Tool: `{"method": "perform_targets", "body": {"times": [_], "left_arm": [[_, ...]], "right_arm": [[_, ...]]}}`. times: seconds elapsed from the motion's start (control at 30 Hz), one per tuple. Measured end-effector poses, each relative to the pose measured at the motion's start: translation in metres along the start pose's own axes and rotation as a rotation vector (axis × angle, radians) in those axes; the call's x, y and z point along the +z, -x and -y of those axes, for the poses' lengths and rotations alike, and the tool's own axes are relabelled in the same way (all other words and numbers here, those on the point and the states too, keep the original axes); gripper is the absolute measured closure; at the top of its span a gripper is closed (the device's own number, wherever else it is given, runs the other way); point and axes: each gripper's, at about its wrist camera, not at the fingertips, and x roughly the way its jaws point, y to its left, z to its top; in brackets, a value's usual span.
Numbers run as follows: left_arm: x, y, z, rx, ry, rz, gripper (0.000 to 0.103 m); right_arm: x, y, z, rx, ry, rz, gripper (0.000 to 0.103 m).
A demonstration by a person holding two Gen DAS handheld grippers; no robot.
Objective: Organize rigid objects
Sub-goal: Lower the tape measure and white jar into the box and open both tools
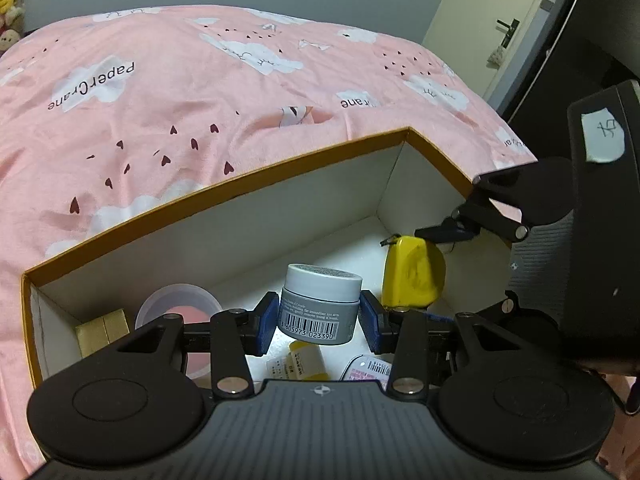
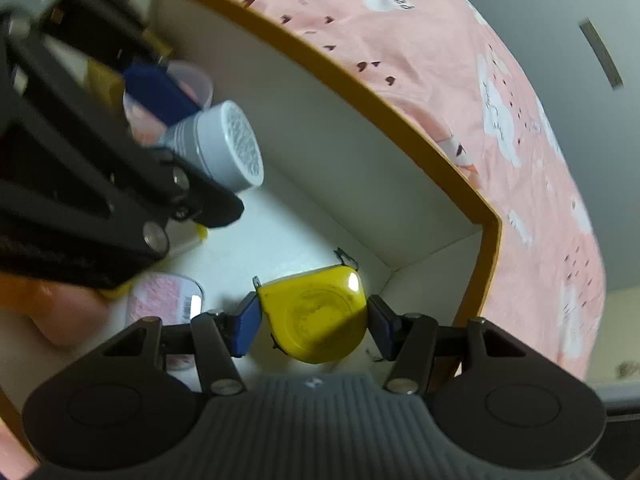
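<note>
Here, at the bottom centre of the left wrist view, the left gripper (image 1: 319, 322) has its blue pads partly closed against the sides of a small grey jar (image 1: 318, 304) with a pale lid and a barcode label, held inside the box. Below the jar, on the white floor of the box, lie a yellow-capped tube or packet (image 1: 306, 360) and a flat clear case with pink print (image 1: 368, 367). To the lower left sit a clear round tub with pink contents (image 1: 176, 308) and a small gold box (image 1: 102, 330), close to the left wall. Right of the jar stands a yellow tape measure (image 1: 412, 274), with the right gripper (image 1: 460, 226) reaching in from the right edge of the frame. All of this is inside an open cardboard box (image 1: 224, 184), white within and orange along the rim. Beyond it spreads a pink bedcover (image 1: 200, 80) printed with clouds and hearts, and a door (image 1: 492, 24) shows in the upper right.

In the right wrist view, the right gripper (image 2: 314, 322) at bottom centre is about half closed, its pads pressing both sides of the tape measure (image 2: 316, 316), low in the box near the corner (image 2: 394, 268). The left gripper (image 2: 196, 152) and the jar (image 2: 224, 144) fill the upper left, blurred.
</note>
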Motion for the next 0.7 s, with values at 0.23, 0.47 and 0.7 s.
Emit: {"method": "perform_targets", "body": {"times": [0.23,0.47,0.7], "left_arm": [[0.000,-0.005,0.001,-0.010,0.002,-0.001,0.054],[0.001,-0.008,0.002,-0.067,0.008,-0.008,0.054],[0.003,-0.018,0.009,-0.079,0.006,-0.028,0.054]], "right_arm": [[-0.002,0.001,0.001,-0.005,0.009,0.012,0.046],[-0.005,0.011,0.005,0.002,-0.021,0.048,0.035],[-0.007,0.020,0.013,0.021,-0.083,0.072,0.027]]}}
